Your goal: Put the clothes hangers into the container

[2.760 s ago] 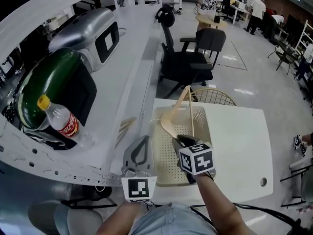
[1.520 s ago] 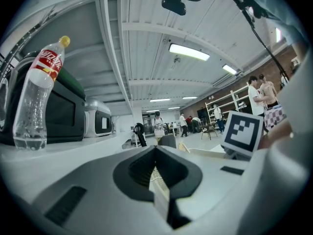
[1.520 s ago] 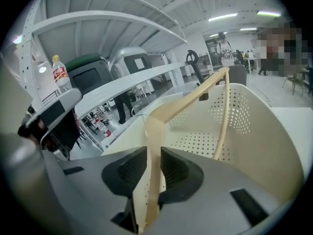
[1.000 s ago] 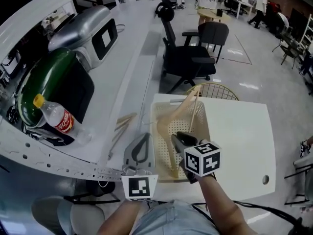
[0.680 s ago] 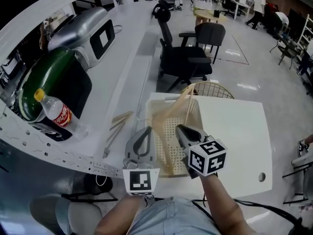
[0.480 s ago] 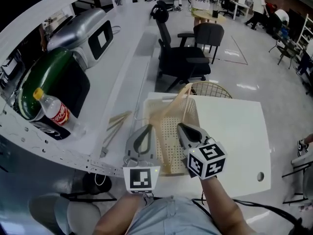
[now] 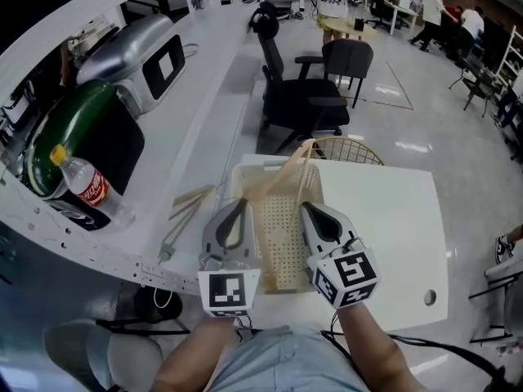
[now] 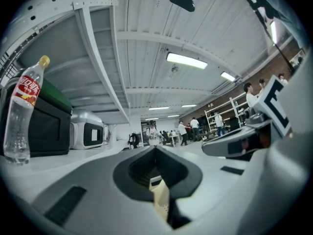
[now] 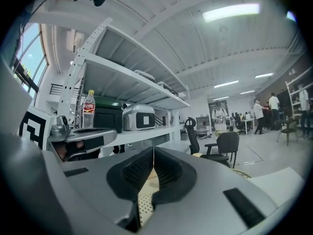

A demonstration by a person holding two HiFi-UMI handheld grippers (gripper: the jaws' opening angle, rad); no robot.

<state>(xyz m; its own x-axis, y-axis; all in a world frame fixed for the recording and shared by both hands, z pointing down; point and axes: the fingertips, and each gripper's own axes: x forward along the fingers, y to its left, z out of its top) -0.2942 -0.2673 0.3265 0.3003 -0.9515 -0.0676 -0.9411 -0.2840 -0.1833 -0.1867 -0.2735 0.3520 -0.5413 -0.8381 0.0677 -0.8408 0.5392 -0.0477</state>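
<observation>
Between the two grippers sits the container [image 7: 278, 251], a cream perforated basket on the small table [image 7: 384, 227]. The left gripper [image 7: 239, 205] hangs over its left wall and the right gripper [image 7: 309, 209] over its right wall. One hanger [image 7: 282, 174] is already inside. It leans from the floor of the basket ahead of the left jaws, up and out over the far rim ahead of the right jaws.

Both grippers are empty. The left gripper view shows the left gripper [image 8: 155, 148] with its jaws pressed together tip to tip, and only the cream basket shows below them. The right gripper [image 9: 153, 151] has its jaws closing to a touch with nothing between them, and the basket's dotted floor shows through the slit beneath.

What look like the remaining hangers [image 7: 189, 204] lie flat on the long table [image 7: 204, 104], just left of the left jaws and well apart from the right ones. Their long axis runs on a slant, from near the left jaws' tips back toward the table's near edge. The left gripper is plainly the nearer. I judge it would have to spread its jaws, swing left and turn across that slant to pinch a bar.
</observation>
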